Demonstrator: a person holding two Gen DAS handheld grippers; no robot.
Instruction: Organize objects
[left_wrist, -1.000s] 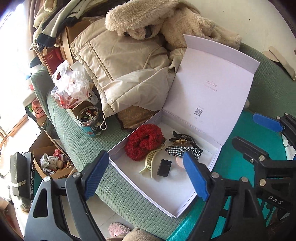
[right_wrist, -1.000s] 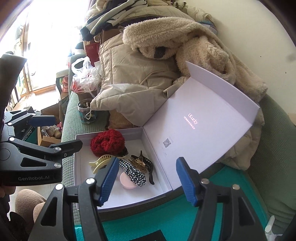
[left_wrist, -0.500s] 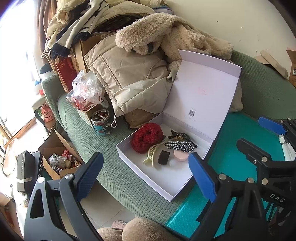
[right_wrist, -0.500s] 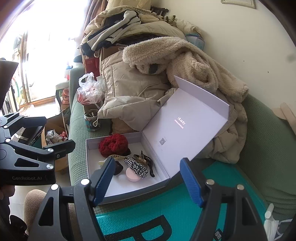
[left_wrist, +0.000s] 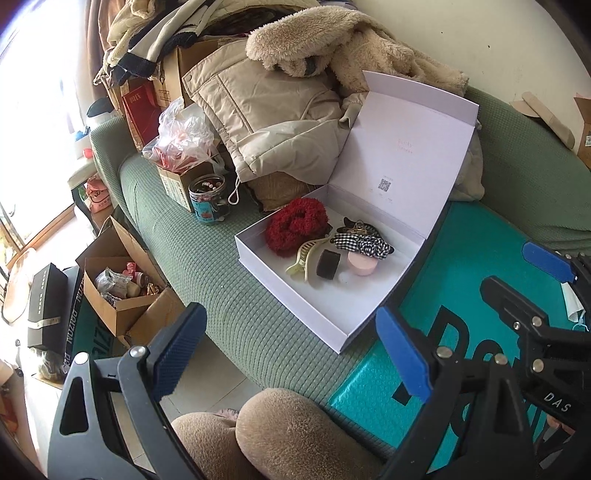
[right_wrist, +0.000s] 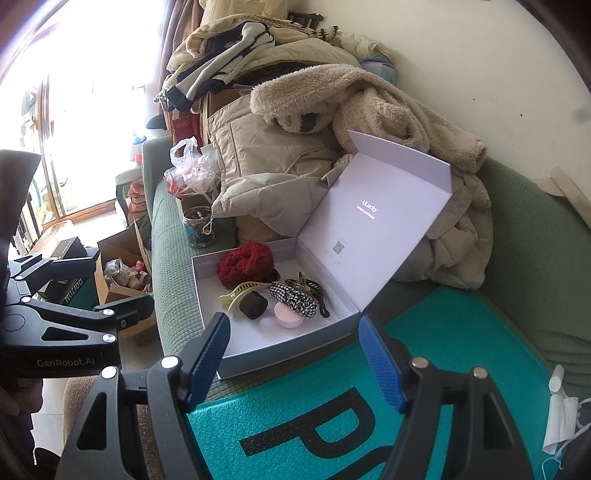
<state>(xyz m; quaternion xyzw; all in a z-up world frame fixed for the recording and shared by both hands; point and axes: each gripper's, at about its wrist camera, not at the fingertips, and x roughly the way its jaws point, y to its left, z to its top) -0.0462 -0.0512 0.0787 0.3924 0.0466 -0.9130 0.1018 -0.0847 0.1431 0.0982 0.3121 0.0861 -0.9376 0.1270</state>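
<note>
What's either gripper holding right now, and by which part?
Nothing. Left gripper and right gripper are both open and empty, short of the white box.

The raised lid (right_wrist: 373, 206) of the white box carries small pink lettering that seems to read "Uluoky", though the print is too fine to be sure, with an illegible smaller line beneath it and a QR code (right_wrist: 338, 246) lower down. The left gripper (right_wrist: 59, 332), seen from the right wrist, bears "GenRobot.AI" on its black body. The right gripper (left_wrist: 546, 350), seen from the left wrist, shows "DAS". The teal mat (right_wrist: 461, 332) has large black letters, only a "P" being clear. A red bag (left_wrist: 138, 107) has gold lettering, unreadable.
</note>
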